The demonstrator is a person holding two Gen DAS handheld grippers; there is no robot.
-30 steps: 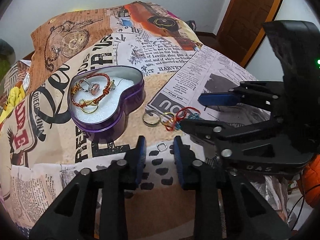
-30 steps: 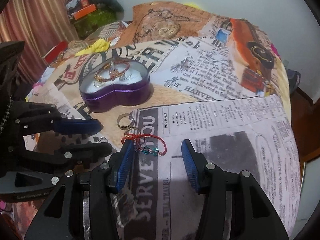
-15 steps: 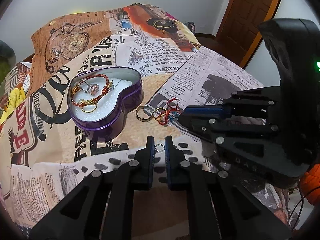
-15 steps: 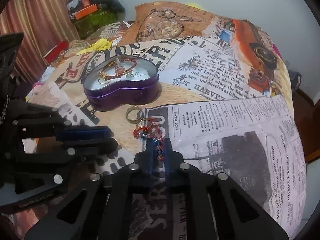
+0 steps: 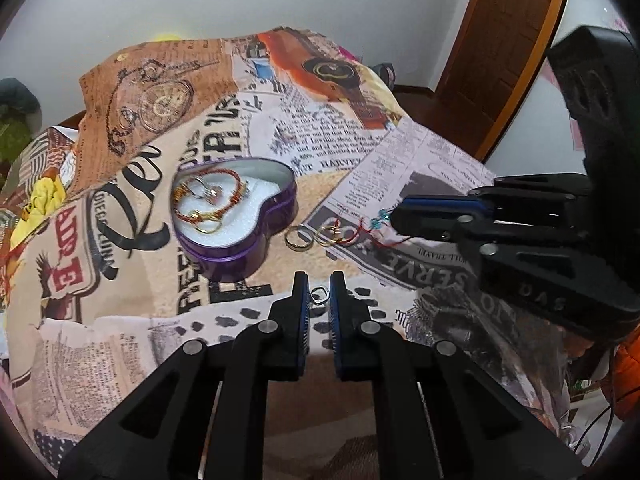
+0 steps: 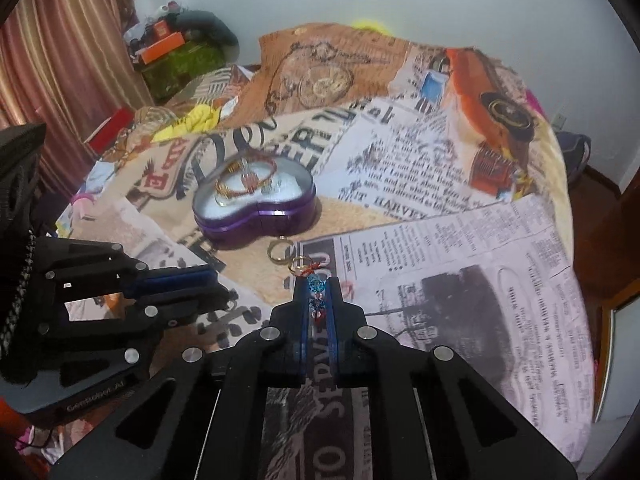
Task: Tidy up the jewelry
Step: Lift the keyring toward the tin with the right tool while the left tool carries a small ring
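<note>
Right wrist view: right gripper point(image 6: 318, 300) clamped on red beaded bracelet point(image 6: 317, 298) | left gripper point(image 5: 319, 294) pinching small silver ring point(image 5: 318, 294) | heart tin point(image 5: 240, 236) lies ahead-left of both, left gripper nearer | two gold rings point(image 5: 298, 237) beside tin on bedspread point(image 5: 140, 240)

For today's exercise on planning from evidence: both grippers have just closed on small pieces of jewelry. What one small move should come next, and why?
Probably carry both pieces over the heart-shaped tin and let go. The right gripper is shut on the red beaded bracelet, the left gripper on a small silver ring, and the open tin already holds jewelry.
</note>
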